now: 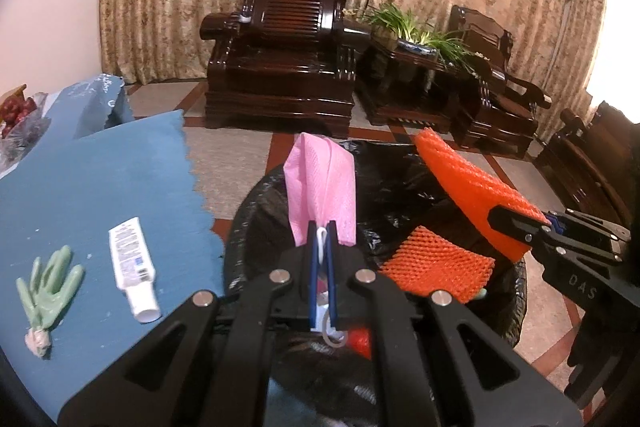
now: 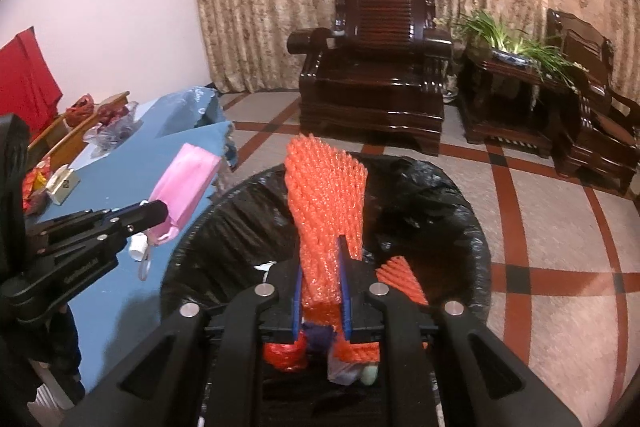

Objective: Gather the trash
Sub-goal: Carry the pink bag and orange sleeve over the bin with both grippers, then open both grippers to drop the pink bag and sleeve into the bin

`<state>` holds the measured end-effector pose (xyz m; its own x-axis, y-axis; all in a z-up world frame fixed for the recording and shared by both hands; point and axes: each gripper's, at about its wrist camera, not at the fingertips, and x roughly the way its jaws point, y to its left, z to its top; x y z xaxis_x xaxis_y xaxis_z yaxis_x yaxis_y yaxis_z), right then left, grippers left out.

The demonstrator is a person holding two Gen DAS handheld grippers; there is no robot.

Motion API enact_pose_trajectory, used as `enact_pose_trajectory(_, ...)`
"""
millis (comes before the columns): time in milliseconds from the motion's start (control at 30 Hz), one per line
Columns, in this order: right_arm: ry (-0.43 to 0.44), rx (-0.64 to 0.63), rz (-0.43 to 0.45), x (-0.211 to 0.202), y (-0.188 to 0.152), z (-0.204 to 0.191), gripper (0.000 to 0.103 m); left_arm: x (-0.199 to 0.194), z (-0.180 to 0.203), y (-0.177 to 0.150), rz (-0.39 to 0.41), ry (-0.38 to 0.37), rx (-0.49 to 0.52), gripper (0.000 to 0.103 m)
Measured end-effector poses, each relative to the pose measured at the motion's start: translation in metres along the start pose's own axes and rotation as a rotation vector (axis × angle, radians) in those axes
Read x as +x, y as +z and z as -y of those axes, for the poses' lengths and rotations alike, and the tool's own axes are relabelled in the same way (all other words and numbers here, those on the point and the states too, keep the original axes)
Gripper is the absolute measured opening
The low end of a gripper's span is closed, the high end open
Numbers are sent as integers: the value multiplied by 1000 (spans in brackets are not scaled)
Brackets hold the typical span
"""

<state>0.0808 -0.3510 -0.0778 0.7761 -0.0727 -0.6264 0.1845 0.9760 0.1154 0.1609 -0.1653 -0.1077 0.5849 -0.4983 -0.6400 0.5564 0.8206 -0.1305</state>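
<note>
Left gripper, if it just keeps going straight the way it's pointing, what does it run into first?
Probably the far inside wall of the black bin liner. The left gripper, shut on a pink face mask, angles down over the bin's open mouth, with nothing nearer in that line. Depth is unclear; it might clear the rim and reach floor.

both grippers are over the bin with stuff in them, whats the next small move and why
Probably open both and let go. The left gripper is shut on the pink mask and the right gripper on the orange foam net, both hanging above the black-lined bin, so they should fall in.
</note>
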Motion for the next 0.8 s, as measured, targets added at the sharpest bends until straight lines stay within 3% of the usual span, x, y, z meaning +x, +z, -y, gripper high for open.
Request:
enact_pose_trajectory(300, -37, 14, -23, 14, -2, 16, 14, 32, 15, 7, -24, -49, 4, 4)
enact_pose_trajectory(367, -45, 12, -28, 17, -3, 18, 17, 36, 15, 7, -28, -63, 1, 10)
enact_pose_trajectory(467, -58, 10, -31, 18, -5, 20, 19, 38, 13, 7, -31, -75, -17, 28)
enact_pose_trajectory(567, -76, 13, -35, 19, -8, 21, 40, 36, 9, 5, -30, -77, -32, 36)
enact_pose_trajectory(600, -83, 16, -33, 19, -8, 21, 56, 34, 6, 4, -30, -74, -35, 40)
enact_pose_trajectory(700, -111, 16, -17, 16, -10, 20, 82, 26, -1, 4, -18, -56, -42, 55)
enact_pose_trajectory(800, -111, 18, -11, 13, -12, 14, 90, 12, -14, 2, 2, -30, -44, 70)
